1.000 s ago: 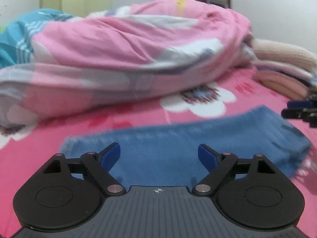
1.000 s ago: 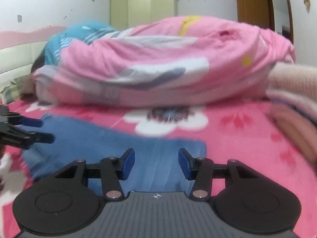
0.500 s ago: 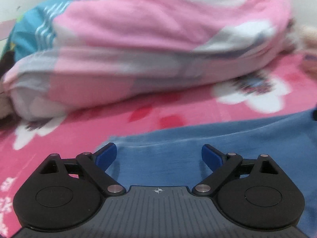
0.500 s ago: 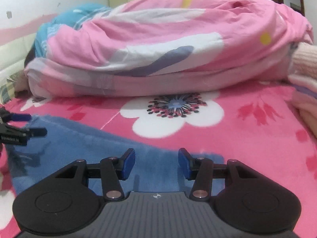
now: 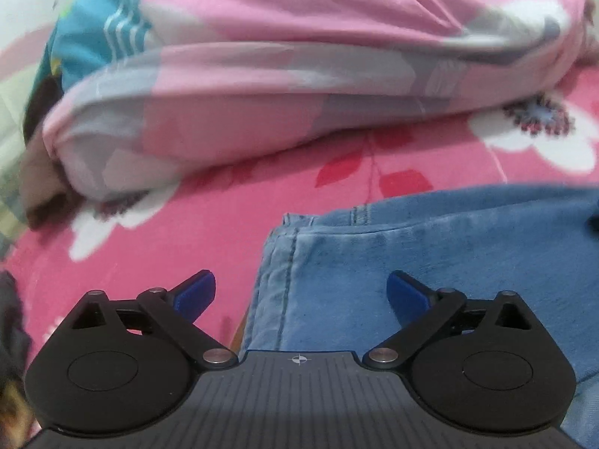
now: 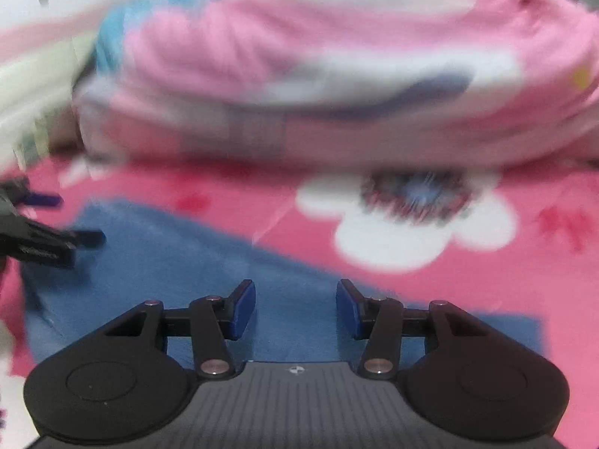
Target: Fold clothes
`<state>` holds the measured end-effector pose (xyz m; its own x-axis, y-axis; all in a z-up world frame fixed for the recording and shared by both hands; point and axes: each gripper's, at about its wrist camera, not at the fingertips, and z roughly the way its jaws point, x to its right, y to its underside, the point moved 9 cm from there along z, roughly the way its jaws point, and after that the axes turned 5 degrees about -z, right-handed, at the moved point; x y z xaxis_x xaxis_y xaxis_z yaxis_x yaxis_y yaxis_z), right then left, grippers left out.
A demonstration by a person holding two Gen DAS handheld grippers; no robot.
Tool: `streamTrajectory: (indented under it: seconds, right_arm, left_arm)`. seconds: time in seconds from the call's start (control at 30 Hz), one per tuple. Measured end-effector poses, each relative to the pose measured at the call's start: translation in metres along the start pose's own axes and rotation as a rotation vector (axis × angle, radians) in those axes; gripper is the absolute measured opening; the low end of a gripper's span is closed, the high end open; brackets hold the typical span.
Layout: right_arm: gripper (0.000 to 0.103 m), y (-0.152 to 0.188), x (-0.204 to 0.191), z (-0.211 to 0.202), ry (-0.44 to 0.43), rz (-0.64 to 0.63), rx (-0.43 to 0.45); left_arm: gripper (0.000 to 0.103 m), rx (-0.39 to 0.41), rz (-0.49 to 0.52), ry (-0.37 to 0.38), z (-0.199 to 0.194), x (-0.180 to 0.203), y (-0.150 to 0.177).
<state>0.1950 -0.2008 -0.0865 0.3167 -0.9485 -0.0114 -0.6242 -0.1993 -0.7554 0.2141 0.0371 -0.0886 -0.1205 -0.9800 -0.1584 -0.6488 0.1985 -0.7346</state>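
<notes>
Both tongs (image 5: 301,295) (image 6: 295,308) agape, empty | jeans (image 5: 430,262) below | quilt (image 5: 299,75) beyond

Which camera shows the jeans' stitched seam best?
The left wrist view: the jeans are sharp there, with the seam and folded edge clearly visible. The right wrist view shows them only as a motion-blurred blue patch, no stitching discernible.

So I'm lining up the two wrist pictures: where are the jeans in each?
Left wrist: jeans fill the lower right; their stitched edge lies between the open left gripper fingers.
Right wrist: jeans lower left, under the open right gripper.
Shared landmark: the white flower on the pink bedsheet.
</notes>
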Motion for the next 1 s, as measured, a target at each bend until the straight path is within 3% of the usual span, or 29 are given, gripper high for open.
streamTrajectory:
  seconds: [0.1,0.2,0.3,0.37,0.43,0.6,0.7,0.77,0.9,1.0]
  right_arm:
    - [0.051,0.002,-0.005,-0.012,0.023,0.009,0.011]
    - [0.051,0.006,-0.026,-0.06,-0.08,0.02,0.09]
    - [0.052,0.021,-0.049,-0.07,-0.133,-0.01,0.092]
    - [0.054,0.036,-0.056,-0.044,-0.112,-0.026,0.031]
    - [0.055,0.042,-0.061,-0.038,-0.071,-0.066,0.062]
    - [0.054,0.036,-0.059,-0.084,-0.056,-0.045,0.095]
    - [0.056,0.058,-0.052,-0.074,-0.031,-0.031,0.054]
    - [0.058,0.068,-0.049,-0.07,-0.015,-0.041,0.085]
    - [0.057,0.061,-0.033,-0.086,0.083,-0.007,0.126]
    - [0.057,0.056,-0.02,-0.099,0.156,0.019,0.156]
  left_arm:
    - [0.098,0.064,0.01,0.013,-0.04,-0.011,-0.004]
    - [0.099,0.101,0.036,0.082,-0.074,-0.005,0.005]
    - [0.099,0.074,0.087,0.084,-0.068,0.011,0.026]
    - [0.103,0.063,0.087,0.066,-0.054,0.015,0.042]
    - [0.103,0.069,0.033,0.076,-0.054,0.008,0.048]
    - [0.101,0.139,-0.007,0.094,-0.089,-0.005,0.045]
    - [0.101,0.167,-0.005,0.092,-0.099,-0.001,0.045]
    - [0.101,0.186,-0.006,0.101,-0.106,0.007,0.043]
    - [0.103,0.242,-0.008,0.145,-0.121,0.028,0.031]
    - [0.103,0.224,-0.013,0.17,-0.111,0.046,0.024]
